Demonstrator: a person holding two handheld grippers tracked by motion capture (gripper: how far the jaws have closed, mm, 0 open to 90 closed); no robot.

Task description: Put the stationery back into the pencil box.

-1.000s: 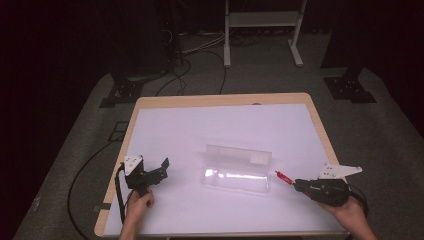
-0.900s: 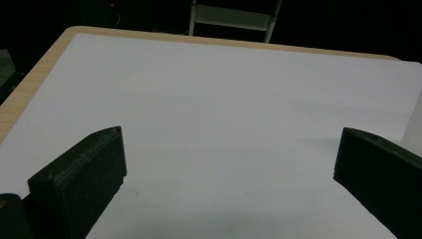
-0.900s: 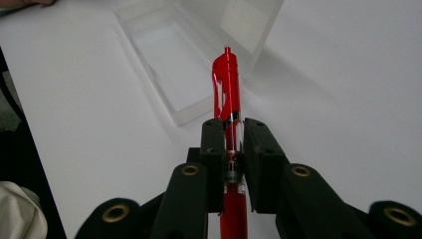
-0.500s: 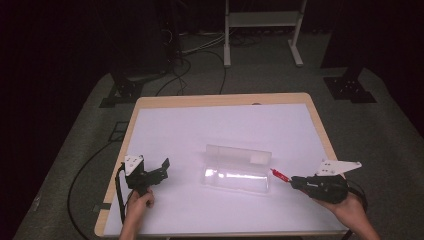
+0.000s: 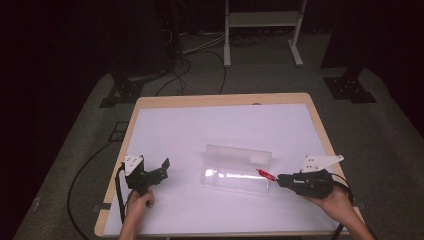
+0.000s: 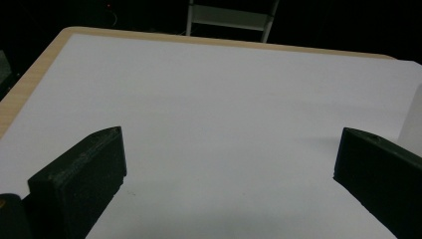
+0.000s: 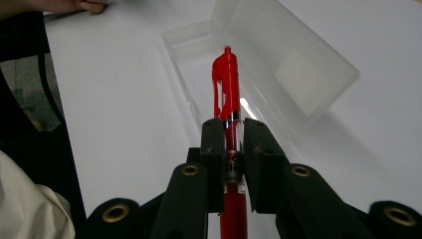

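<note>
A clear plastic pencil case [image 5: 235,172] lies open in the middle of the white table, its lid [image 5: 240,152] tipped back. My right gripper [image 5: 280,180] is shut on a red pen [image 5: 266,174], whose cap end reaches over the case's right end. In the right gripper view the red pen [image 7: 226,94] points along the open pencil case [image 7: 259,64], pinched between the jaws of my right gripper [image 7: 233,130]. My left gripper [image 5: 162,167] rests open near the table's front left; in its own view my left gripper [image 6: 229,159] holds nothing over bare white surface.
The table [image 5: 165,127] has a white top with a wooden rim [image 5: 220,98]. Cables [image 5: 90,170] trail off the left edge onto grey floor. A white stand [image 5: 260,30] and dark equipment bases stand behind the table.
My right gripper has carried the red pen leftward, bringing its tip over the case's right end. The left gripper has stayed put.
</note>
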